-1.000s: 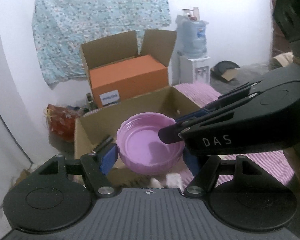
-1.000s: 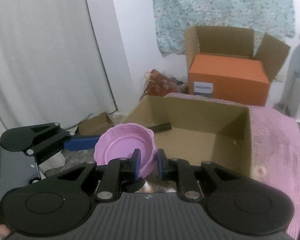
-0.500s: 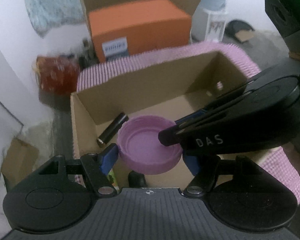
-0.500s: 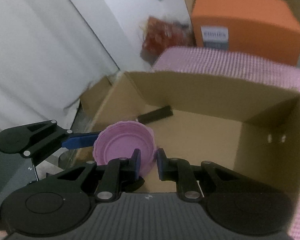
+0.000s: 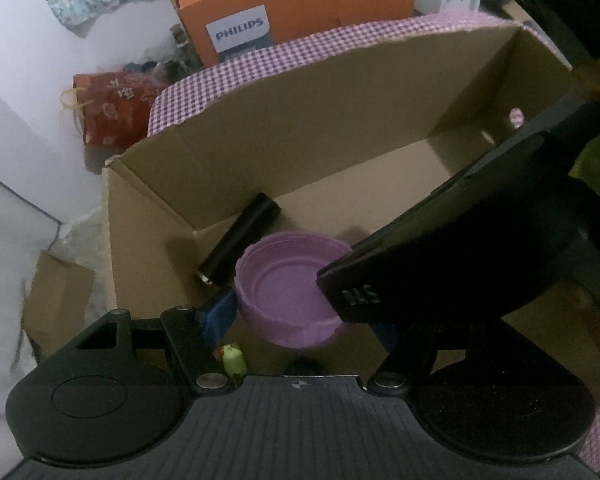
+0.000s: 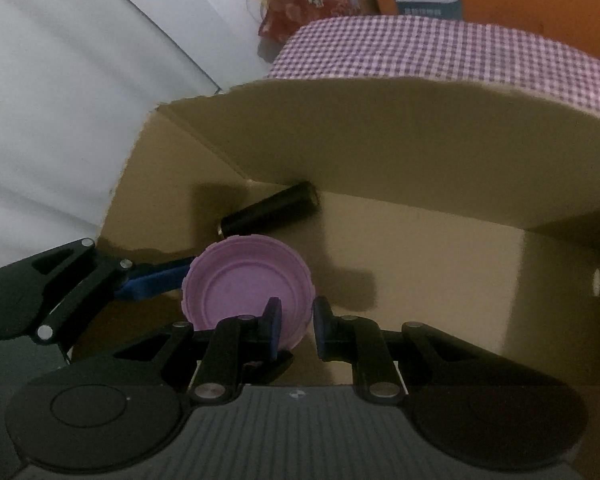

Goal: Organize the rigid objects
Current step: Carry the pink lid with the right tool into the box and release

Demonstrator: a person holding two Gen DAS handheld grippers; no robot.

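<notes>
Left tool [image 5: 300, 320] straddles the purple lid [image 5: 290, 292], its blue fingers [image 5: 218, 314] clamped on opposite sides of the rim. Right tool [image 6: 294, 320] comes in from the right, its jaws pinched tight on the lid's near wall. The lid hangs low inside the open cardboard box [image 5: 340, 100], hollow side up. Just left of it, a black cylinder [image 5: 240, 238] lies on the box floor by the back wall. Behind the box, checkered purple cloth [image 6: 440, 52] and an orange Philips carton [image 5: 292, 4].
</notes>
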